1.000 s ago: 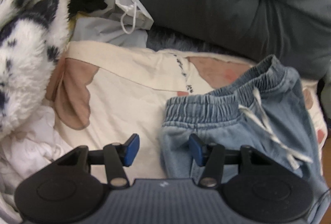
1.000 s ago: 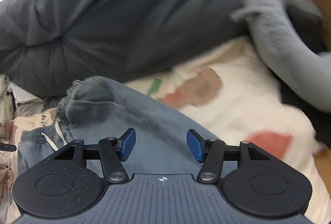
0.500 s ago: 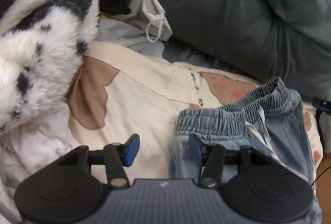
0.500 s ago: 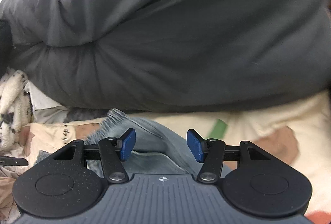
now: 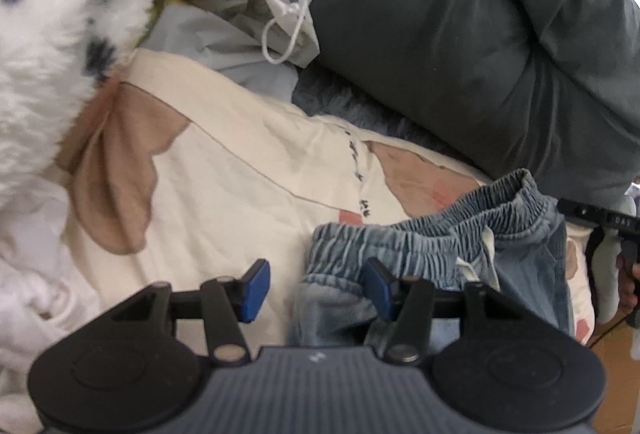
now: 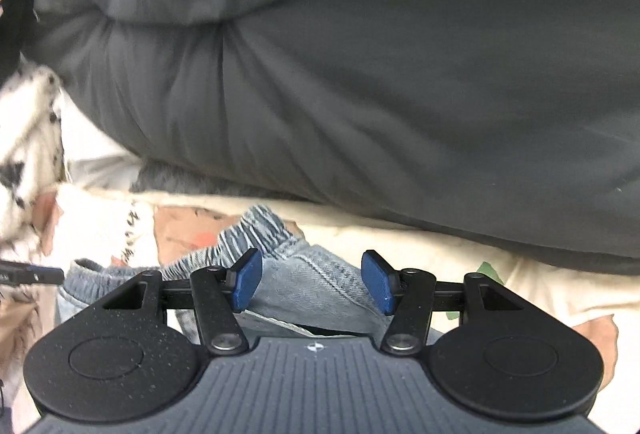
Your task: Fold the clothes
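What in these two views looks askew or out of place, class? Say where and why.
The denim shorts lie bunched on the cream printed sheet: the elastic waistband is rumpled and curls upward, not flat. A white drawstring bag is wedged between the spotted fleece and the grey duvet.

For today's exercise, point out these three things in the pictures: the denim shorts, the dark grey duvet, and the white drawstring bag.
denim shorts [image 5: 384, 246], left wrist view, on the gathered elastic waistband.
dark grey duvet [image 6: 360, 73], right wrist view, on its broad puffed middle.
white drawstring bag [image 5: 288, 13], left wrist view, on the bag's side above the cord loop.
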`<action>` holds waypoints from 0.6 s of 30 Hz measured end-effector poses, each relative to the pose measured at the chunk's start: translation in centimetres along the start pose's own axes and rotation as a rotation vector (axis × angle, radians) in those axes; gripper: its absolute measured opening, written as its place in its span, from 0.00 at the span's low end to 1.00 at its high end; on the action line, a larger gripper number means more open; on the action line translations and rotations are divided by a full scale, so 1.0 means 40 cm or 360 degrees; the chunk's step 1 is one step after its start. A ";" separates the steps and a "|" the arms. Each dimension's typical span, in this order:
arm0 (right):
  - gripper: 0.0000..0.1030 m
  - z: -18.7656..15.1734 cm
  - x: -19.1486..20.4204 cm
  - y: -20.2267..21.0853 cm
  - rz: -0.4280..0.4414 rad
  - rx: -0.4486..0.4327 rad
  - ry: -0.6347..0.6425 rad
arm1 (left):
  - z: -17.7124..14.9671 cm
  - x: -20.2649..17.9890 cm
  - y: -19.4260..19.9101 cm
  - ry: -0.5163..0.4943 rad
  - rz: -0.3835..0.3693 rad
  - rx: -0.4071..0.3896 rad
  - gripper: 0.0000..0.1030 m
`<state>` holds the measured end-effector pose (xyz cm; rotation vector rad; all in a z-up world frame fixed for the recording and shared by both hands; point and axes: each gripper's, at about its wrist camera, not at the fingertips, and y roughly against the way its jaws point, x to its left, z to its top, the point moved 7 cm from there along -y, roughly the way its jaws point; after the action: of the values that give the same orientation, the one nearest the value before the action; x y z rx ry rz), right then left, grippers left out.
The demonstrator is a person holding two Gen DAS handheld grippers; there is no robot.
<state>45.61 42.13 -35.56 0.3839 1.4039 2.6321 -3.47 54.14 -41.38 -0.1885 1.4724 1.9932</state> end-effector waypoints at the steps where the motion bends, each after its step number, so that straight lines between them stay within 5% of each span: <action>1: 0.61 0.000 0.002 -0.008 -0.0010 0.0015 0.0022 | 0.000 -0.003 -0.007 -0.0007 -0.0001 0.0010 0.53; 18: 0.61 -0.010 -0.032 -0.133 -0.0126 0.0282 0.0269 | -0.031 -0.039 -0.090 -0.0185 0.0065 0.0117 0.61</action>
<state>46.70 44.47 -40.38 0.1230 1.6736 2.5361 -0.53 52.98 -43.99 -0.0112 1.4832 1.9440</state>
